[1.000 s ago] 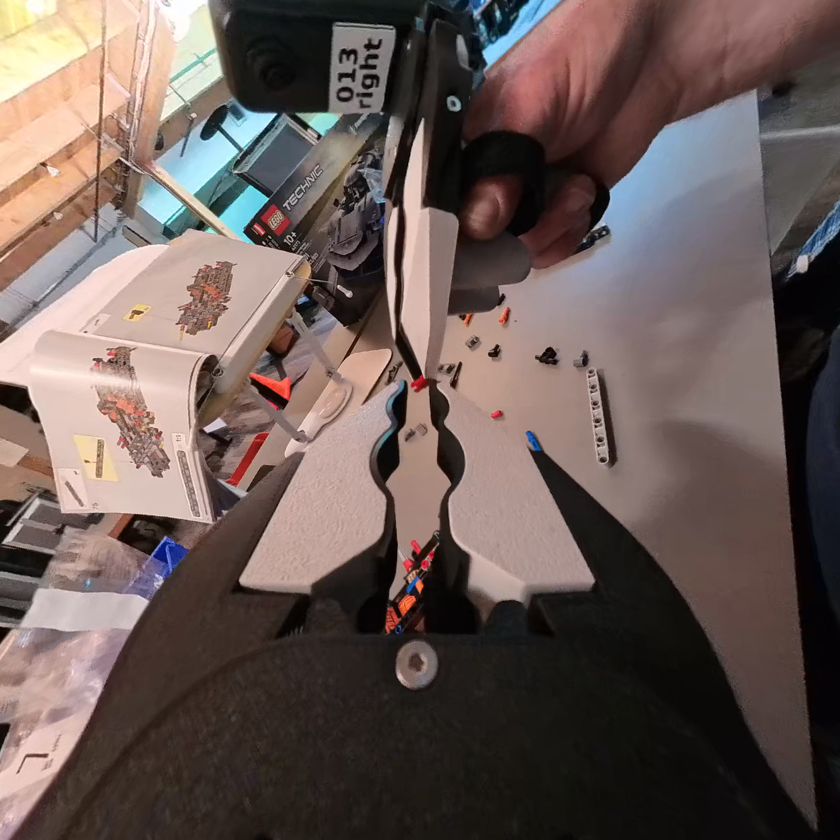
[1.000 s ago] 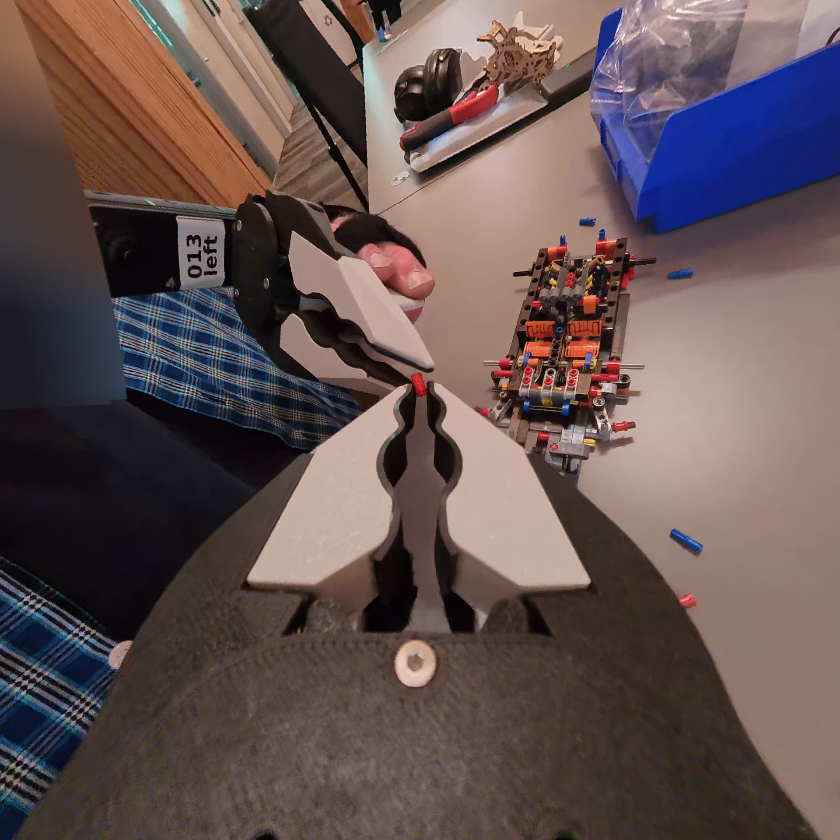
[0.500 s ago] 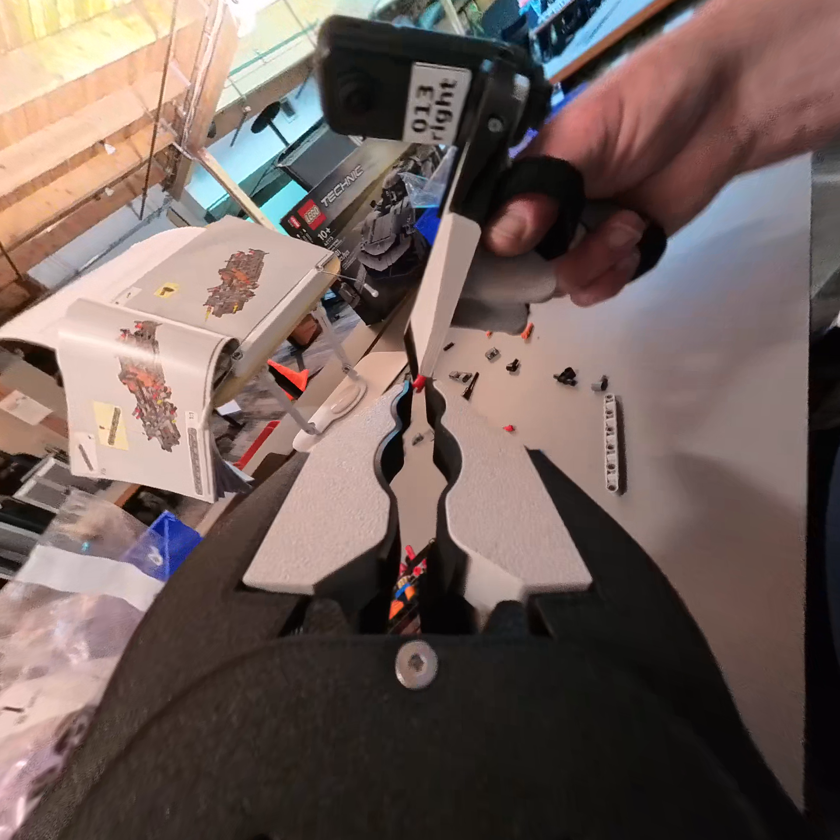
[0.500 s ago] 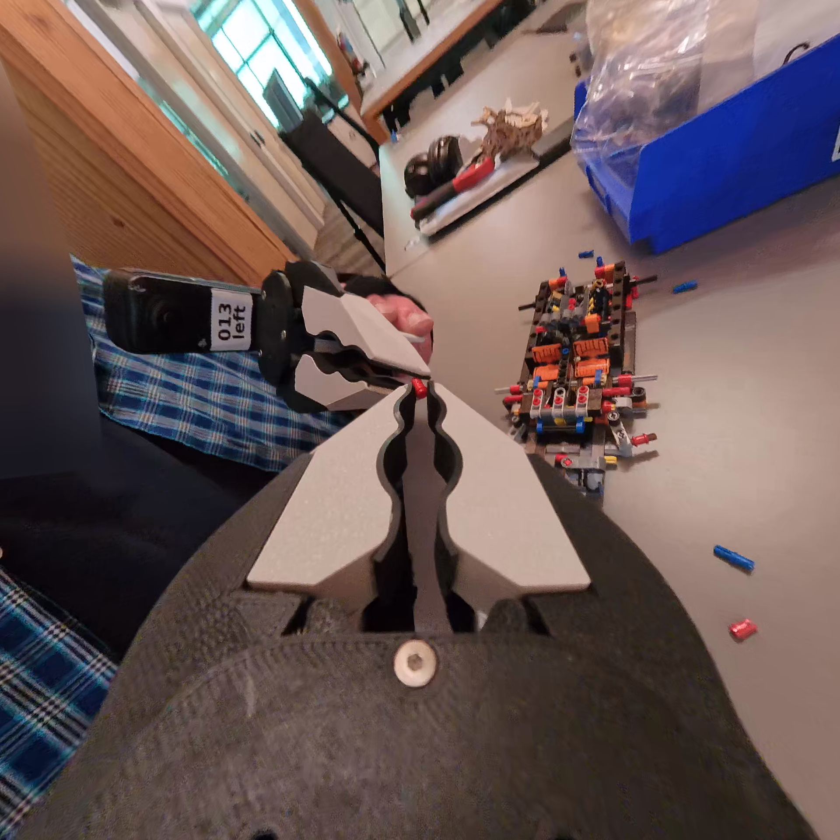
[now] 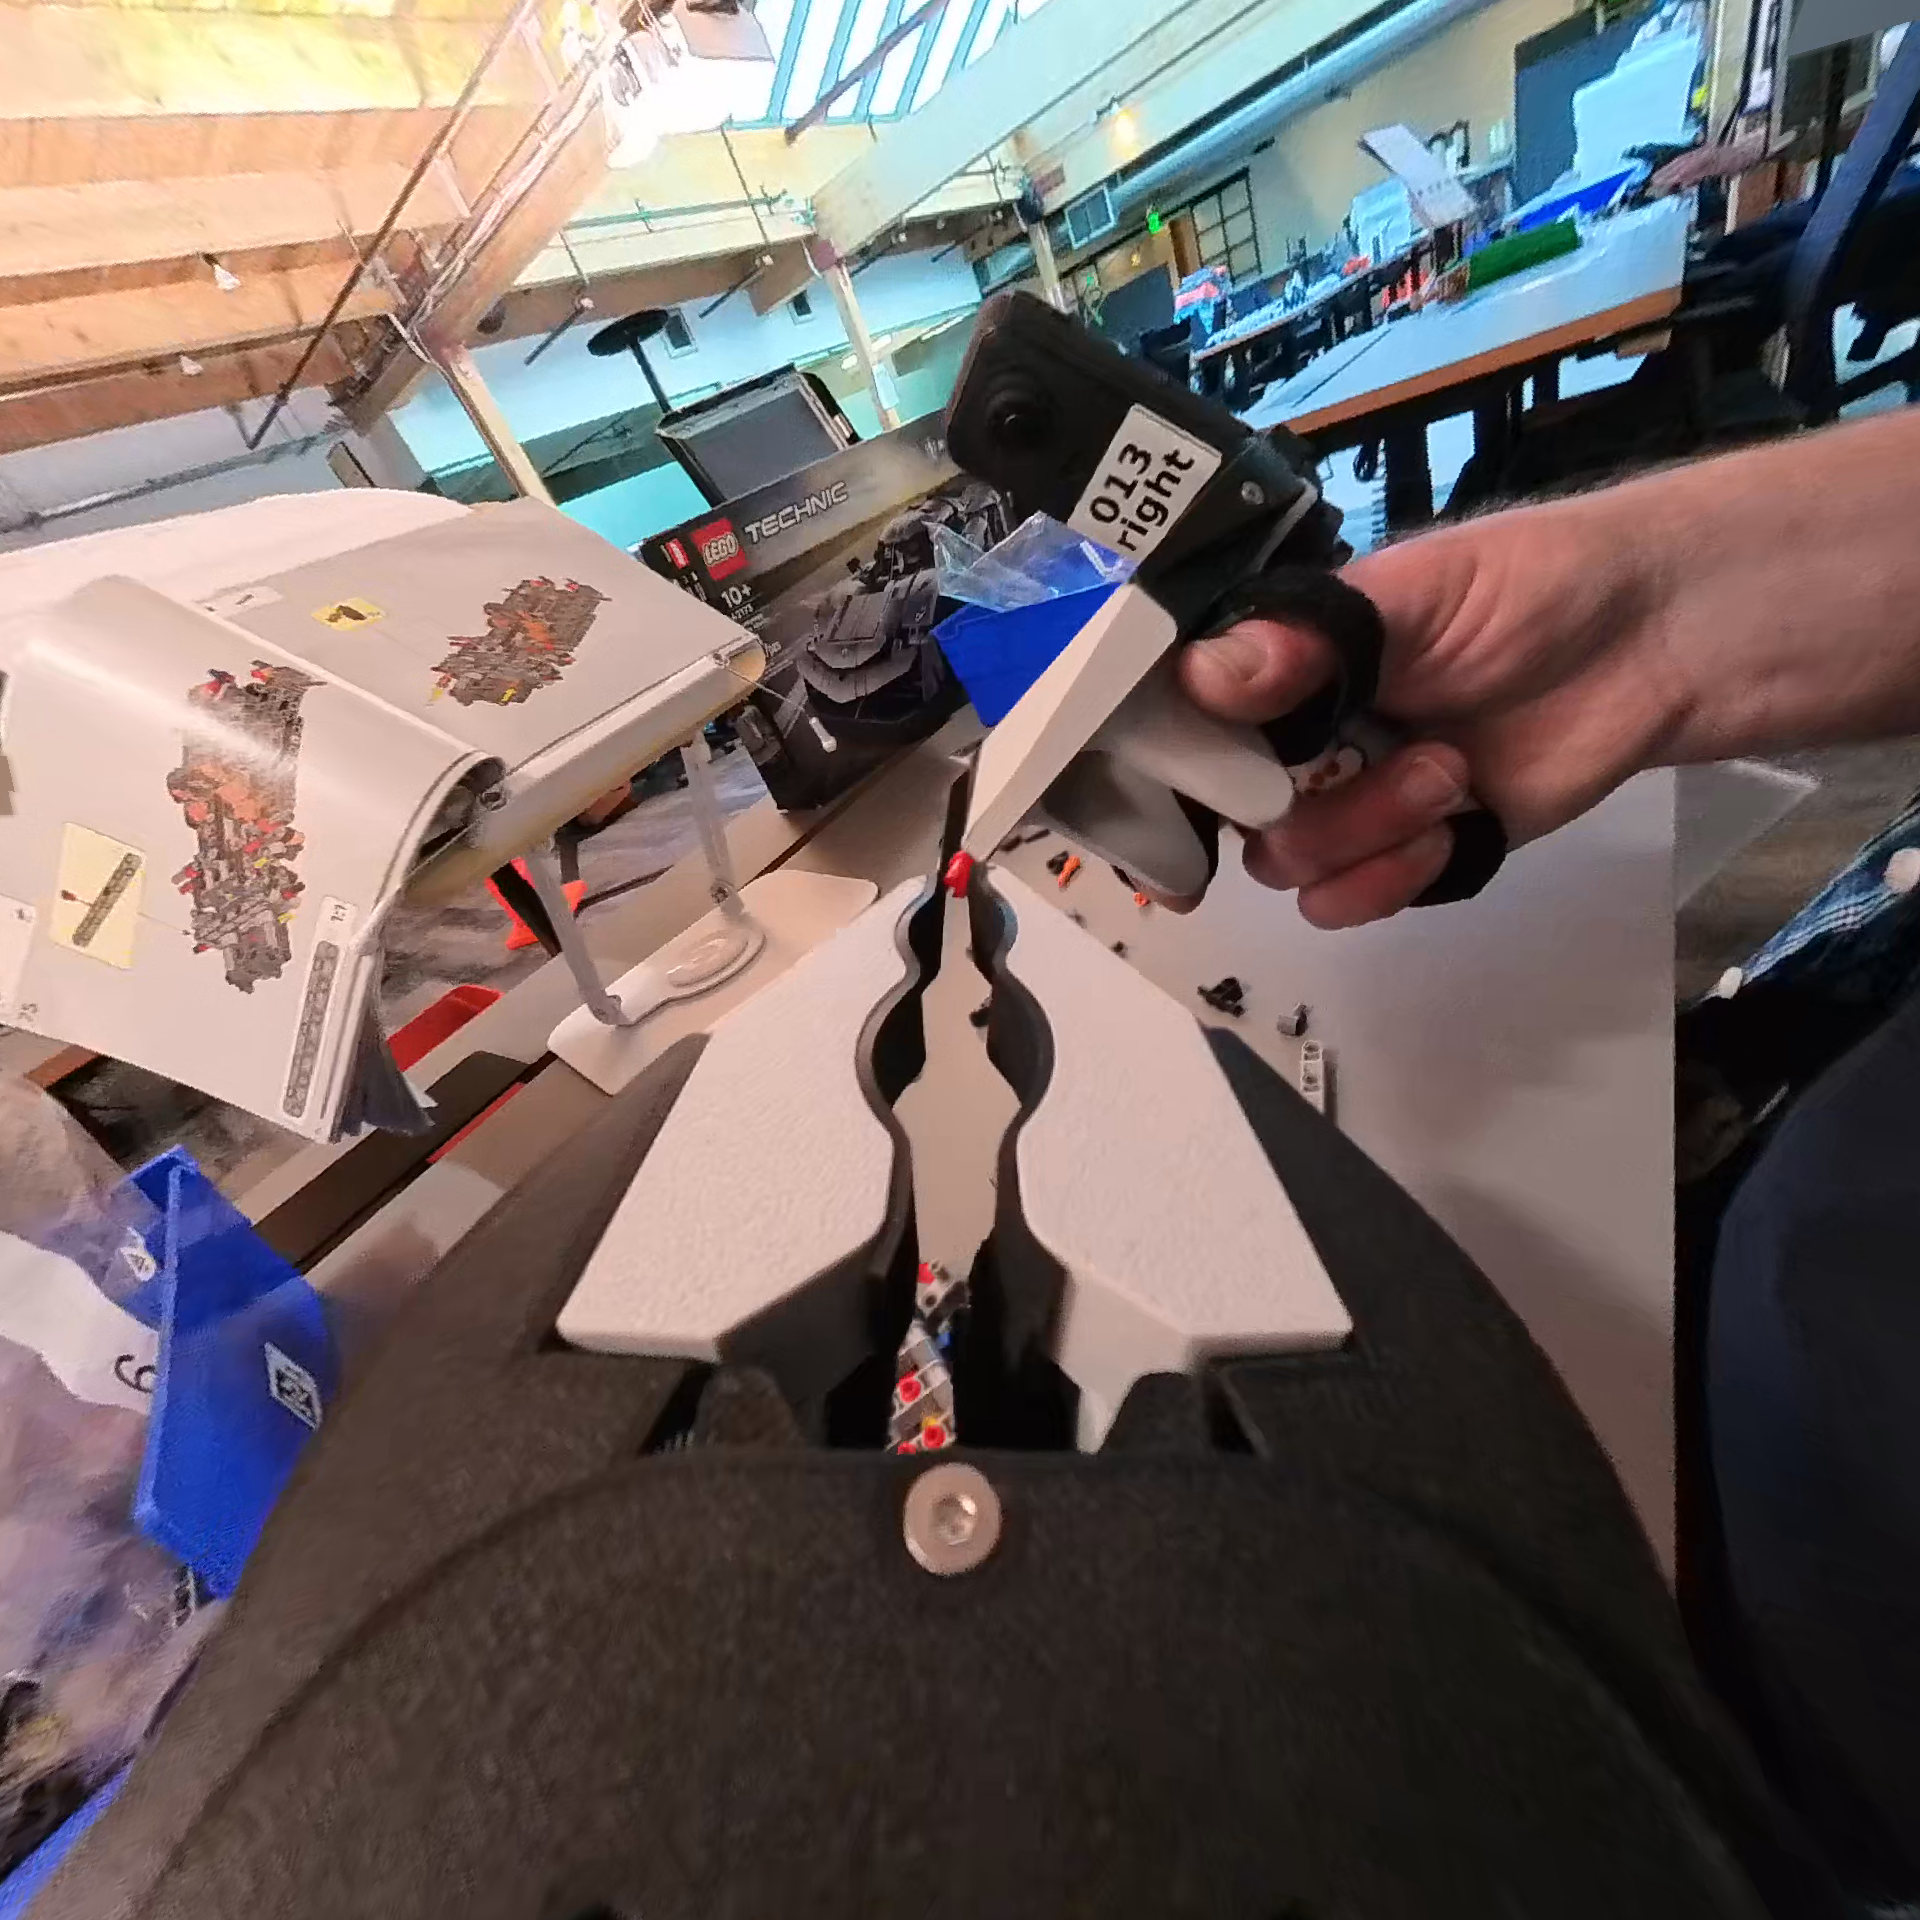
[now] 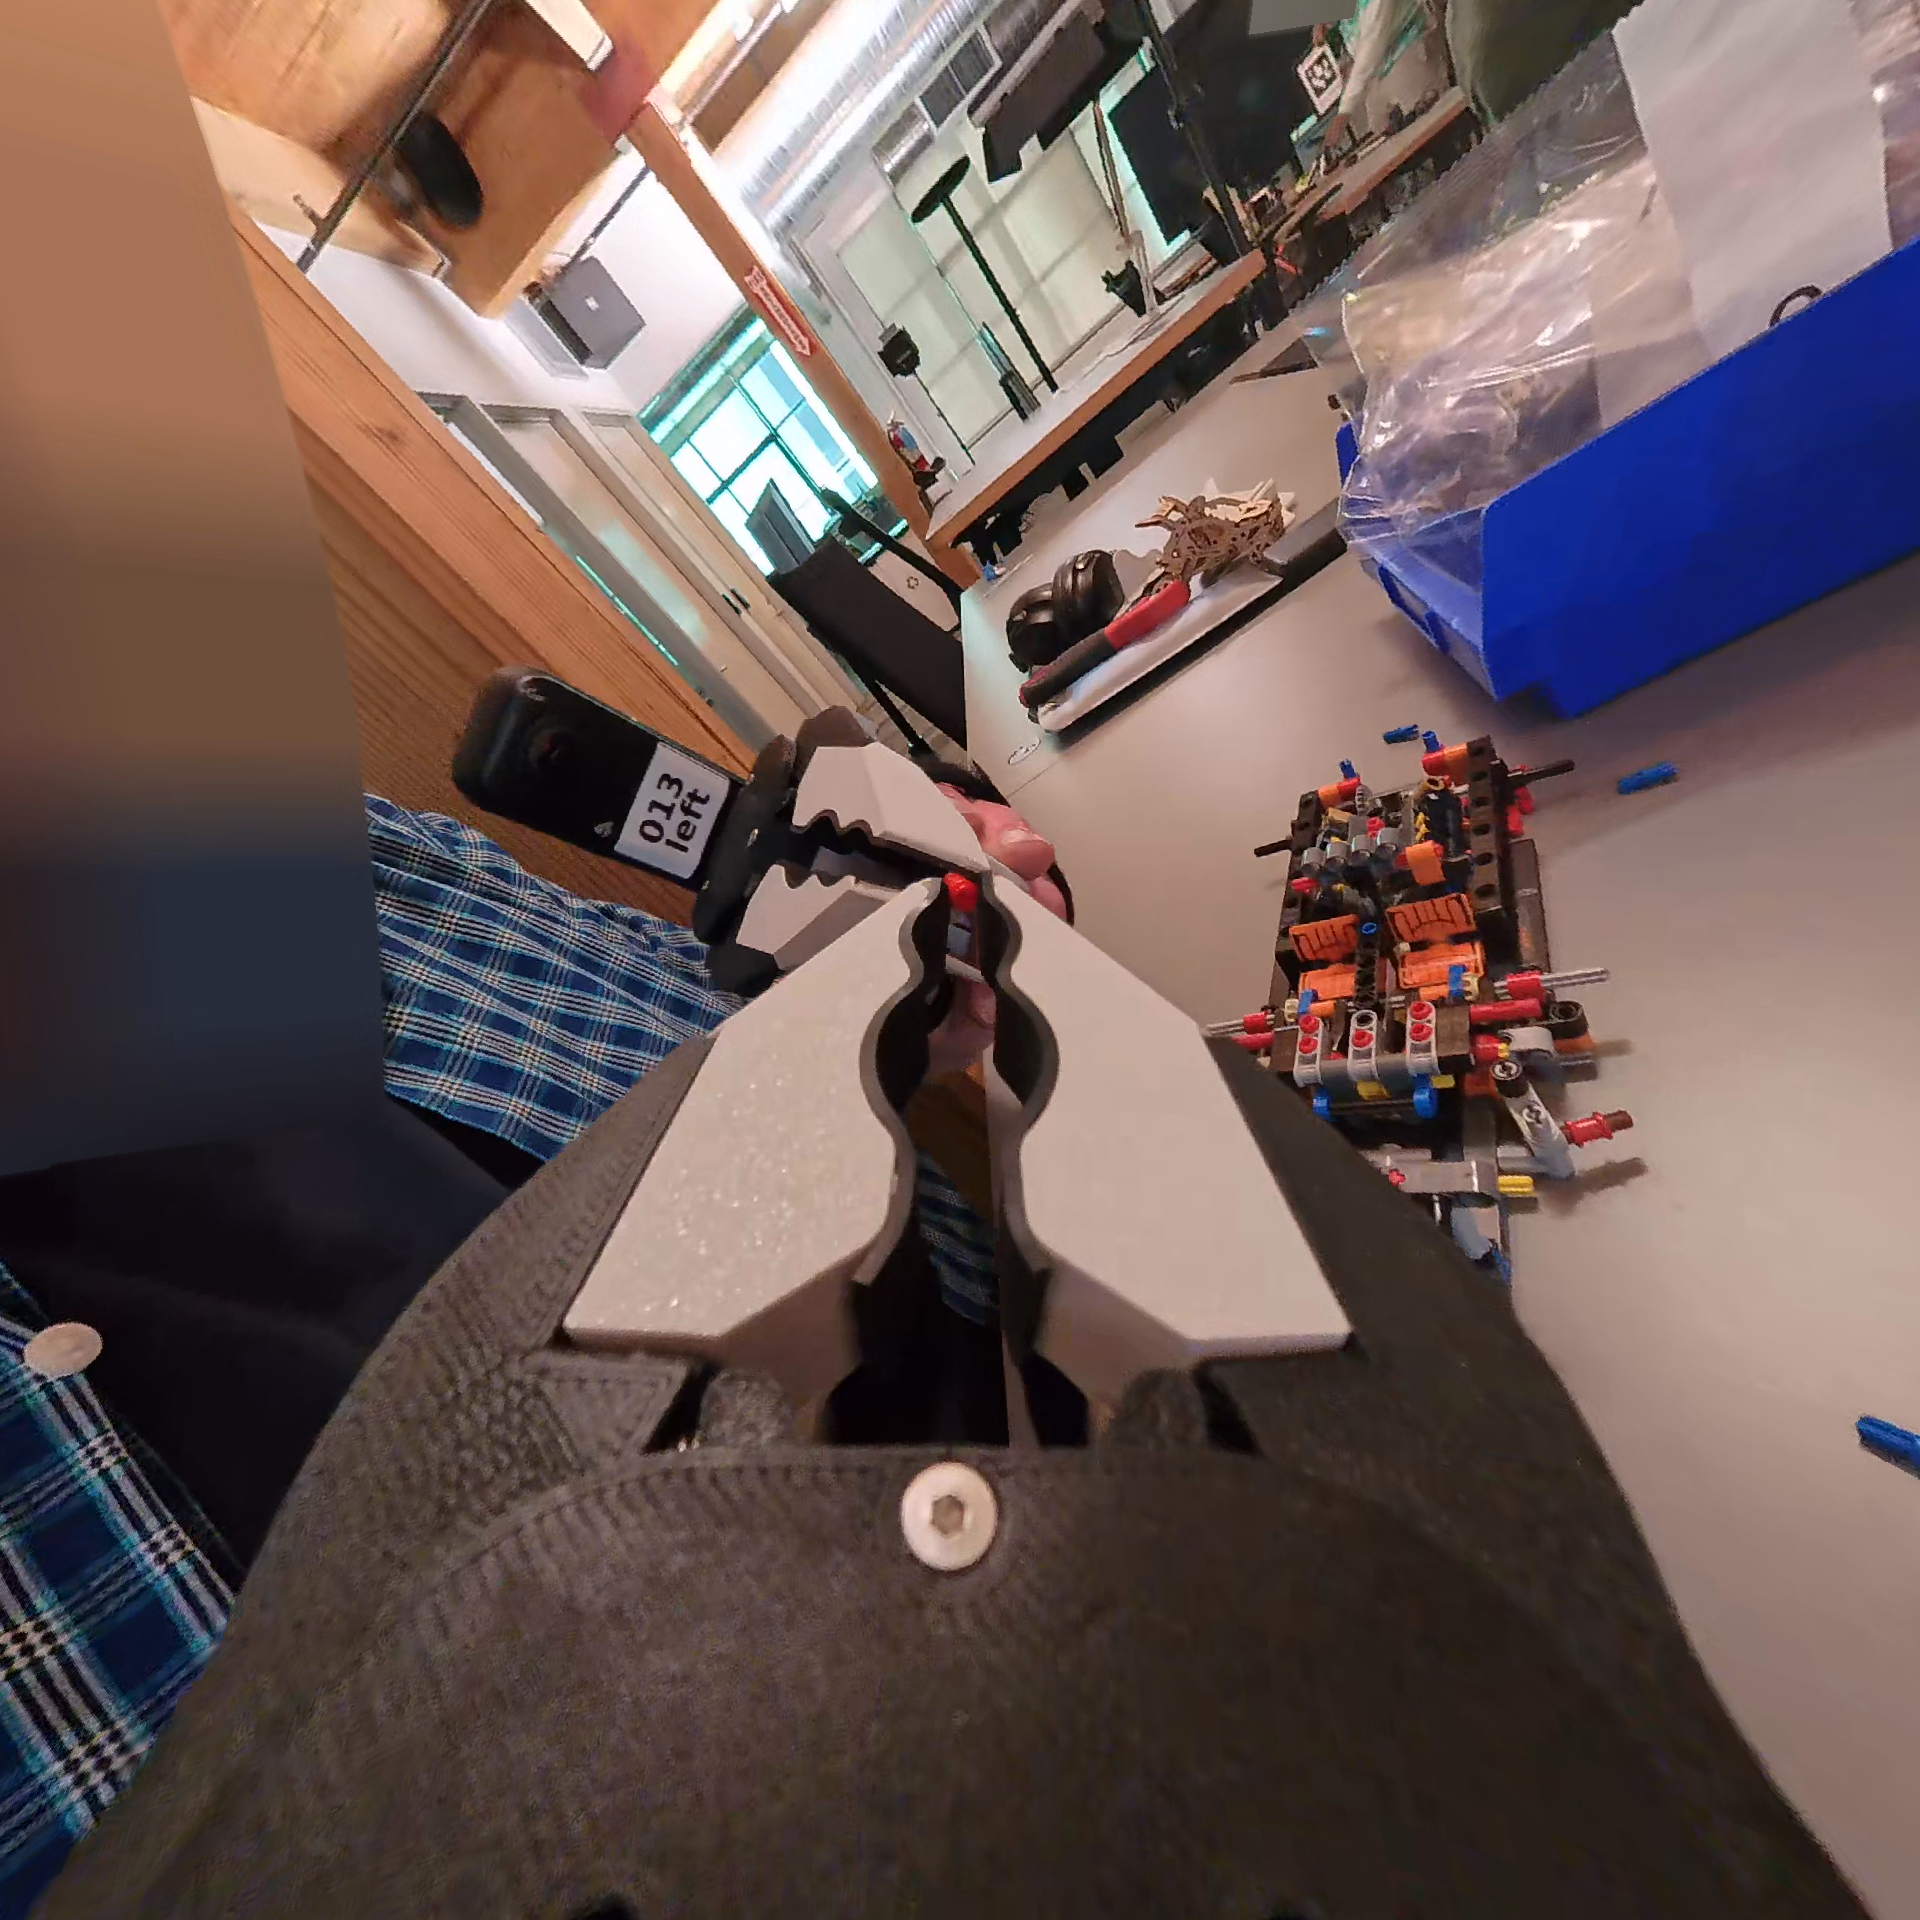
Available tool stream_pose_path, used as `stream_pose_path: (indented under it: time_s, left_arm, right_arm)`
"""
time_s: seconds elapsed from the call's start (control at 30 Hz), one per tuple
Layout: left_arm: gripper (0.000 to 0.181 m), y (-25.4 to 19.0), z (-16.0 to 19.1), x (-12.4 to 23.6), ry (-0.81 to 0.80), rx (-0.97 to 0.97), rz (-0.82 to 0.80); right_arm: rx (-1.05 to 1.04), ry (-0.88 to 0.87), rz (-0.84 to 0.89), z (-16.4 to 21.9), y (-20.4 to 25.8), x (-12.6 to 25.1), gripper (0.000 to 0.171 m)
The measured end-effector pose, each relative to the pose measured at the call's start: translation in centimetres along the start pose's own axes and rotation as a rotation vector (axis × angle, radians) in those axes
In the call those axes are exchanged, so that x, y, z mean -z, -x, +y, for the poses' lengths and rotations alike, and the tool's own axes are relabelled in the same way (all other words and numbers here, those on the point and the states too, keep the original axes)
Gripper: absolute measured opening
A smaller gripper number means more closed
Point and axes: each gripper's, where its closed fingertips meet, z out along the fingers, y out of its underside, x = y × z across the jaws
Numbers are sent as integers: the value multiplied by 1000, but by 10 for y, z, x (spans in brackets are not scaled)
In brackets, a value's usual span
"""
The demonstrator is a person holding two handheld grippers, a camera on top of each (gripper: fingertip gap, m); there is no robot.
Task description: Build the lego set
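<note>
A small red pin (image 5: 957, 871) sits between the tips of both grippers, which meet tip to tip above the table. My left gripper (image 5: 957, 896) is shut on it; the pin fills the narrow gap at its tips. My right gripper (image 6: 958, 906) is shut on the same pin (image 6: 958, 889). The right gripper (image 5: 972, 844) comes in from the upper right in the left wrist view, held by a hand. The left gripper (image 6: 971, 868) comes in from the left in the right wrist view. The partly built black, orange and red lego model (image 6: 1423, 997) lies on the grey table (image 6: 1714, 1091), right of the grippers.
An open instruction booklet (image 5: 312, 748) on a stand is at the left, with the lego box (image 5: 810, 540) behind. Loose small parts (image 5: 1226, 992) and a grey beam (image 5: 1311, 1070) lie on the table. A blue bin (image 6: 1683, 540) of bags, blue pins (image 6: 1886, 1439) and headphones (image 6: 1065, 613) lie around the model. My left and right fingertips are right by each other.
Both grippers have stayed tip to tip on the red pin while tilting and rising together. The right gripper has swung from above the left tips to their upper right.
</note>
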Motion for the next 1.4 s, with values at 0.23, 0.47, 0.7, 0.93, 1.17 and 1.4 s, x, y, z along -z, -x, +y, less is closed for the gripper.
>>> stream_pose_path:
  time_s: [0.23, 0.47, 0.7, 0.93, 1.17, 1.4]
  left_arm:
    - [4, -1, -3, 2, -34, 98, 62]
    - [6, -54, 31, 12, 177, 49, 280]
    - [13, -103, 92, -5, 427, -46, 348]
    - [22, -108, 117, -21, 526, -68, 340]
    - [23, -105, 125, -24, 548, -47, 338]
    - [21, -104, 132, -22, 582, -43, 339]
  right_arm:
    - [45, 14, 15, 0, 2, 3, 2]
    - [449, 473, 394, 53, -31, 49, 2]
    - [618, 749, 513, 109, -60, 70, 2]
    - [604, 698, 526, 107, -65, 72, 2]
    - [589, 682, 530, 108, -68, 71, 2]
    - [587, 670, 540, 103, -69, 70, 2]
